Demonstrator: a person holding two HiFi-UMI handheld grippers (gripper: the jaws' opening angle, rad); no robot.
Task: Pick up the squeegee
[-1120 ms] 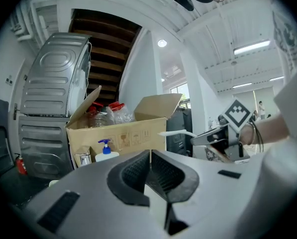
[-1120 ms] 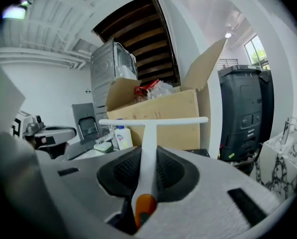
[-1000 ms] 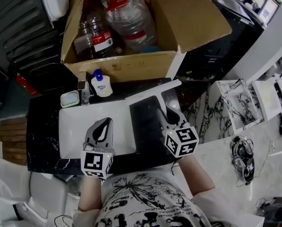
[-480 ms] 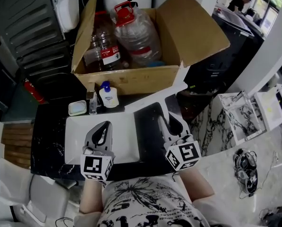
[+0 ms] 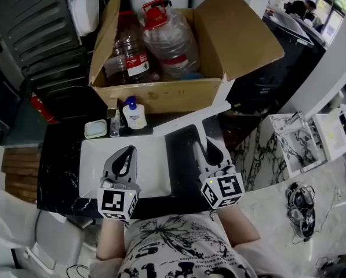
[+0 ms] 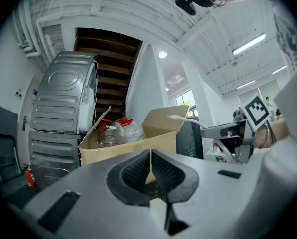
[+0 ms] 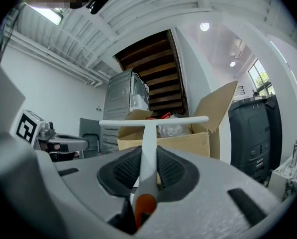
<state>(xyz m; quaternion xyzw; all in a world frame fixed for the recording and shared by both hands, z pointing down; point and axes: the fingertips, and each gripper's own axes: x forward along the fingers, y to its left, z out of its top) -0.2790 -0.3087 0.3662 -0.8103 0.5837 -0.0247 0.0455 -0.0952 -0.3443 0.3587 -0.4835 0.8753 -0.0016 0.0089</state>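
Note:
The squeegee is white and T-shaped, with an orange end on its handle. My right gripper is shut on the handle and holds it level above the black counter, the blade crosswise toward the cardboard box. In the right gripper view the handle runs between the dark pads and the blade spans the top. My left gripper hovers over the white sink, jaws shut with nothing between its pads. The left gripper view shows the blade off to the right.
An open cardboard box holding large water bottles stands behind the sink. A soap bottle and a soap dish sit at the sink's back edge. A red fire extinguisher is at the left, and a marble floor at the right.
Both grippers have risen a little, the right one carrying the squeegee up with it. The head view has tilted, so the box sits lower in the picture.

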